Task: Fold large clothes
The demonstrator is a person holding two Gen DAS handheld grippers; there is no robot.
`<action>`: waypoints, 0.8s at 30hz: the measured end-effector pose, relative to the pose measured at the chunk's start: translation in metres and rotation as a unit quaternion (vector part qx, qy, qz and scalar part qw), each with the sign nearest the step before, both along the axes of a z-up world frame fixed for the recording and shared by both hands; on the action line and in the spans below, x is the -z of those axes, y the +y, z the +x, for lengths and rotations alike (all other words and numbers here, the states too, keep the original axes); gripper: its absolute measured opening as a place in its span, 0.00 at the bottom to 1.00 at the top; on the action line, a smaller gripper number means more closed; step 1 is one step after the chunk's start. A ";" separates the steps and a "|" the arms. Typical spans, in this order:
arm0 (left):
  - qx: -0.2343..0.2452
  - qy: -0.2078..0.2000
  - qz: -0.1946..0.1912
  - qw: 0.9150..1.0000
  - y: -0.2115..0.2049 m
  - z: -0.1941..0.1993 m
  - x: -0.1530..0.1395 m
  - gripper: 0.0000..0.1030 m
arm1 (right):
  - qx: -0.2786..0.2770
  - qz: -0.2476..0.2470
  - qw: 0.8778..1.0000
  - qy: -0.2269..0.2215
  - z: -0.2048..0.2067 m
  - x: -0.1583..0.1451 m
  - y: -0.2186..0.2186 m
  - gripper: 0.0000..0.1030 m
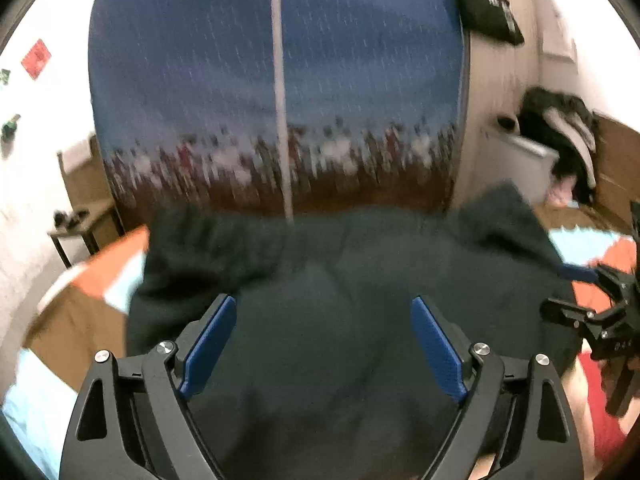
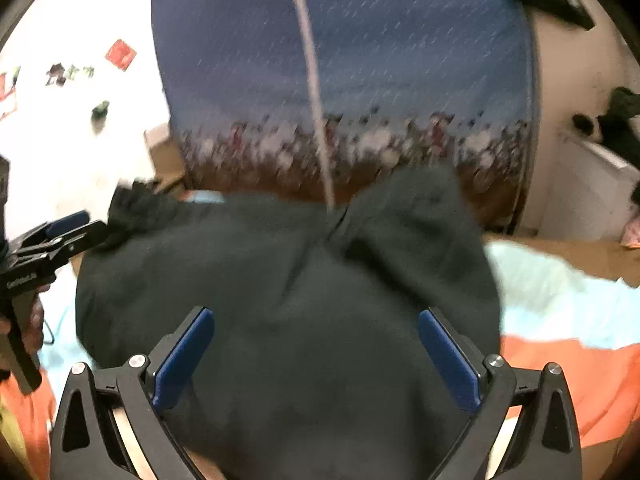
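A large dark garment (image 1: 340, 264) lies spread and rumpled on an orange and light-blue cover (image 1: 112, 272). My left gripper (image 1: 323, 304) hangs over its near part, open, with nothing between the blue pads (image 1: 208, 344). The right gripper (image 1: 568, 292) shows at the right edge, beside the garment's right side. In the right wrist view the same garment (image 2: 280, 264) fills the middle, one corner raised at the far right. My right gripper (image 2: 316, 314) is open above it, holding nothing. The left gripper (image 2: 94, 220) sits at the garment's far left corner, held by a hand (image 2: 24, 320).
A blue patterned hanging cloth (image 1: 280, 80) stands right behind the garment. A black bag (image 1: 488, 8) hangs at the upper right, above a pile of clothes (image 1: 560, 132) on a white box. A small dark table (image 1: 80, 228) is at the left. The cover (image 2: 560, 300) extends right.
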State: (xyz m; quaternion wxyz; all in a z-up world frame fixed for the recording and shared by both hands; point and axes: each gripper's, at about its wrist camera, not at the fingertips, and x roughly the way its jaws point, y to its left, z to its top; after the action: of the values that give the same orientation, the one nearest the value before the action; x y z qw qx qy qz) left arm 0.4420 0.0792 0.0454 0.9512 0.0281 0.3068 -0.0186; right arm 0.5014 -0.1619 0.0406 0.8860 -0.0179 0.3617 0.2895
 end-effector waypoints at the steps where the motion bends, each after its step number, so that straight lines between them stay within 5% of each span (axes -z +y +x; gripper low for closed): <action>1: 0.000 0.011 0.001 1.000 0.000 -0.001 0.008 0.83 | -0.007 -0.009 1.000 0.004 -0.003 0.007 0.002 1.00; 5: -0.004 0.044 0.012 0.999 0.000 0.004 0.037 0.83 | -0.009 -0.028 1.000 0.009 -0.003 0.028 0.011 1.00; 9: -0.015 0.025 0.034 0.999 -0.004 0.021 0.044 0.89 | 0.019 -0.038 0.999 -0.002 0.019 0.039 0.020 1.00; 17: -0.077 0.003 0.004 0.997 0.022 0.069 0.053 0.97 | 0.108 -0.033 0.993 0.031 0.087 0.053 0.013 1.00; 24: -0.073 0.015 0.008 0.997 0.030 0.097 0.058 0.99 | 0.122 -0.016 0.991 0.057 0.118 0.069 0.004 1.00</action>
State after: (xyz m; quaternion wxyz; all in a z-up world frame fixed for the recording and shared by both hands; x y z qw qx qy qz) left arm 0.5387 0.1089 -0.0128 0.9452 0.0130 0.3219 0.0527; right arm 0.6192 -0.1583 -0.0281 0.8920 0.0284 0.4162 0.1740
